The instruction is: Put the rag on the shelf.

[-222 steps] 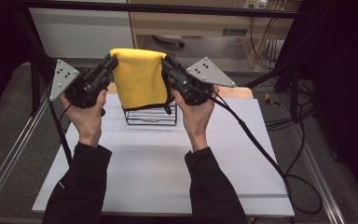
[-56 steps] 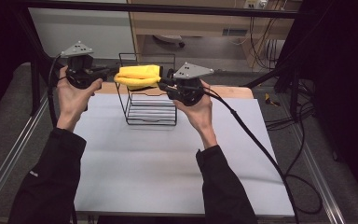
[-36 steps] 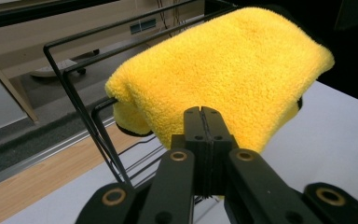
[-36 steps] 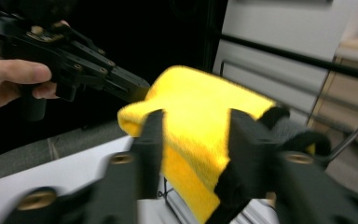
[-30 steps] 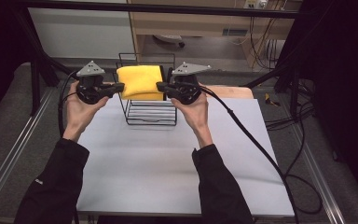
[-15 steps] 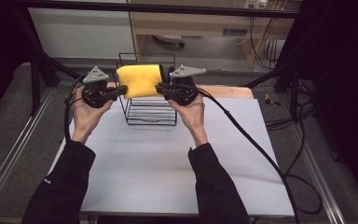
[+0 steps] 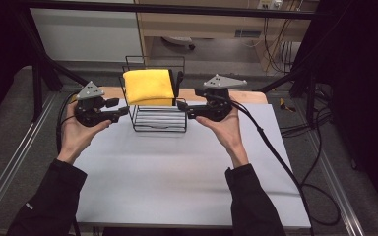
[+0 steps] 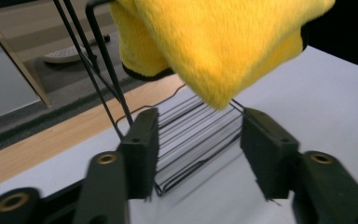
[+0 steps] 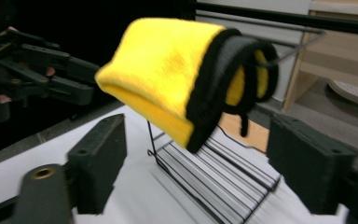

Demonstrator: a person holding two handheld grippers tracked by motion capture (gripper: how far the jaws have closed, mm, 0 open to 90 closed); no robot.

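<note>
A folded yellow cloth with black edging lies draped over the top of a black wire rack at the back of the white table. My left gripper is just left of the rack, and its jaws have just been opening with nothing between them. In the left gripper view the cloth hangs above and beyond the gripper. My right gripper sits just right of the rack; its jaws have also just been opening and hold nothing. The right gripper view shows the cloth ahead of the spread gripper.
A wooden strip runs along the table's back edge behind the rack. A black cable trails from the right gripper across the table's right side. Metal frame rails flank the table. White surface stretches in front of the rack.
Both grippers let go of the cloth, opened, and drew outward from the rack. The cloth stays draped on the rack top.
</note>
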